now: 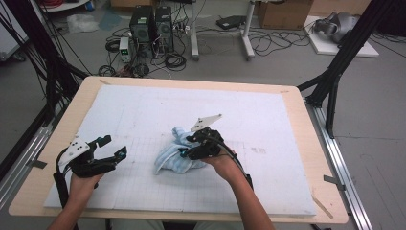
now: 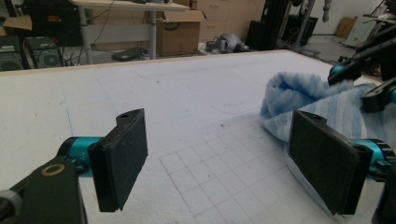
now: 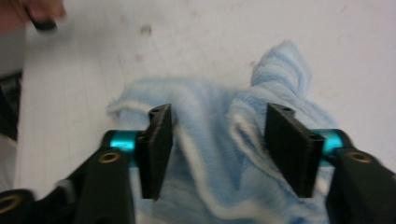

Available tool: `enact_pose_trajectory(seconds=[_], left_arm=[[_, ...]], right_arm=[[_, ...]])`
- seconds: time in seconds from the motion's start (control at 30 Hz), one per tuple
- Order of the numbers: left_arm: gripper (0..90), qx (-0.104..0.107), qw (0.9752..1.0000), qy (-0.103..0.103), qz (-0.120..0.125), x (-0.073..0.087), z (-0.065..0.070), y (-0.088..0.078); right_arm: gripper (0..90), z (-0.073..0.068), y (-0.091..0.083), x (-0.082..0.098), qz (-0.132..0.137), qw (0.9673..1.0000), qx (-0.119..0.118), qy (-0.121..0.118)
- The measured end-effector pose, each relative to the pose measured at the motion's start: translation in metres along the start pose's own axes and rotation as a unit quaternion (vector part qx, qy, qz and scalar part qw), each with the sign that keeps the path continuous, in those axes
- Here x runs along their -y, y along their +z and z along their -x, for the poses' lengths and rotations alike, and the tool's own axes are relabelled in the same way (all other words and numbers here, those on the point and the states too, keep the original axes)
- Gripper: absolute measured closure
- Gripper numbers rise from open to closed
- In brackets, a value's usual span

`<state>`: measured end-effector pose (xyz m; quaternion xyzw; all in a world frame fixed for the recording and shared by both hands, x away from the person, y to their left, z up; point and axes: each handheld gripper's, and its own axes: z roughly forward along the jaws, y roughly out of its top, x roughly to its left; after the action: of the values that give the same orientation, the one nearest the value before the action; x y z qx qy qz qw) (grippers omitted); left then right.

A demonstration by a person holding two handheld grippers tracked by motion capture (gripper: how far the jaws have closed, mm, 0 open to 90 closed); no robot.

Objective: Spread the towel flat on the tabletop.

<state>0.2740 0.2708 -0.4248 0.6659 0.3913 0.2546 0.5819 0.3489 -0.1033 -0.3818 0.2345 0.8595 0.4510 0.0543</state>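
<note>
The crumpled blue towel (image 1: 174, 154) sits on the white foam mat (image 1: 268, 120) near the middle of the table, and the right gripper (image 1: 186, 145) hovers right over it, jaws pointing down at the heap. Those jaws stand parted, cloth showing between them in the right gripper view, pads (image 3: 158, 140) pressing nothing. The left gripper (image 1: 113, 146) waits well apart to the towel's left, its 2 jaws wide and empty. Right is clearly nearer for a pinch.

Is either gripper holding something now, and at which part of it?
Nothing is held. The right gripper stands open over the crumpled blue towel, pads off it. The left gripper is open over the white mat.
</note>
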Motion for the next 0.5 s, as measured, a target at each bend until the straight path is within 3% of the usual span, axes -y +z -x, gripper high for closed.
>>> enact_pose_trajectory(seconds=[0.07,0.1,0.13,0.2,0.27,0.3,0.4,0.43,0.47,0.5], left_arm=[[20.4,0.001,1.0000,-0.002,-0.001,0.000,0.000,0.001],[20.4,0.001,1.0000,-0.001,-0.002,0.000,0.000,0.002],[20.4,0.001,1.0000,0.001,-0.002,0.000,0.000,0.002],[20.4,0.003,1.0000,0.001,-0.005,0.001,0.001,0.003],[20.4,0.002,1.0000,0.002,-0.008,0.001,0.002,0.004],[20.4,0.002,1.0000,0.003,-0.009,0.001,0.002,0.004],[20.4,0.001,0.9999,0.007,-0.009,0.000,0.001,0.008],[20.4,0.001,0.9999,0.006,-0.009,0.000,0.001,0.009],[20.4,0.001,0.9999,0.005,-0.010,-0.001,0.001,0.010],[20.4,0.001,0.9999,0.005,-0.009,-0.001,0.001,0.012]], right_arm=[[41.2,0.005,-0.015,-0.001,0.042,0.9991,0.008,0.004],[43.3,0.008,-0.023,-0.001,0.051,0.9985,0.016,0.007],[47.5,0.017,-0.034,0.001,0.057,0.9973,0.042,0.016],[48.5,0.021,-0.038,0.003,0.061,0.9967,0.048,0.022],[52.5,0.027,-0.041,0.007,0.053,0.9969,0.054,0.023],[52.4,0.031,-0.036,0.011,0.031,0.9984,0.038,0.027],[52.2,0.031,-0.027,0.013,0.011,0.9996,0.019,0.017],[62.6,0.029,-0.018,0.011,0.002,0.9998,0.019,-0.004],[62.6,0.029,-0.018,0.011,0.002,0.9998,0.019,-0.004],[74.2,0.028,-0.014,0.009,0.000,0.9998,0.017,-0.013]])
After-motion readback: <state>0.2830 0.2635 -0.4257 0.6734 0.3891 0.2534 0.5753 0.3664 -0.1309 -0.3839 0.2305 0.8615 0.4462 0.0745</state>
